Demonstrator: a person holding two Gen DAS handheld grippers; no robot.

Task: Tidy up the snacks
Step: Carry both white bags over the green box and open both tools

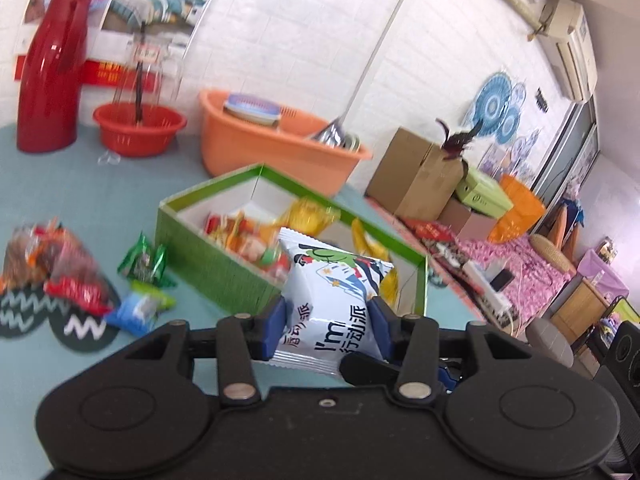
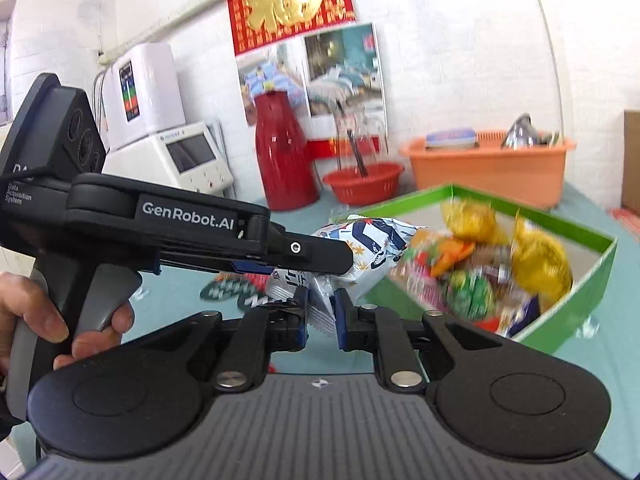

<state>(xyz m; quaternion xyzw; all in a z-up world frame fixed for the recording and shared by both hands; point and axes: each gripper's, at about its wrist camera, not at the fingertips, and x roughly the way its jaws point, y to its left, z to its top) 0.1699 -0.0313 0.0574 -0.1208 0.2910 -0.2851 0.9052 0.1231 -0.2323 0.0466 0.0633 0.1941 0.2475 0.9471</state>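
Nearest the lens, our left gripper (image 1: pixel 328 320) clenches the white snack packet (image 1: pixel 332 292), whose crimped end the right gripper (image 2: pixel 322 312) also pinches; the green box (image 1: pixel 224 268) lies just ahead, packet's long axis pointing toward it.

Snacks (image 1: pixel 248 240) lie in the box (image 1: pixel 224 268) — loose packets (image 1: pixel 140 304) left of it.

White-blue snack packet (image 1: pixel 334 292), green cartoon print; green box (image 1: pixel 224 268); red thermos (image 1: pixel 50 68); orange basin (image 1: pixel 276 148); teal tabletop (image 1: pixel 60 176).
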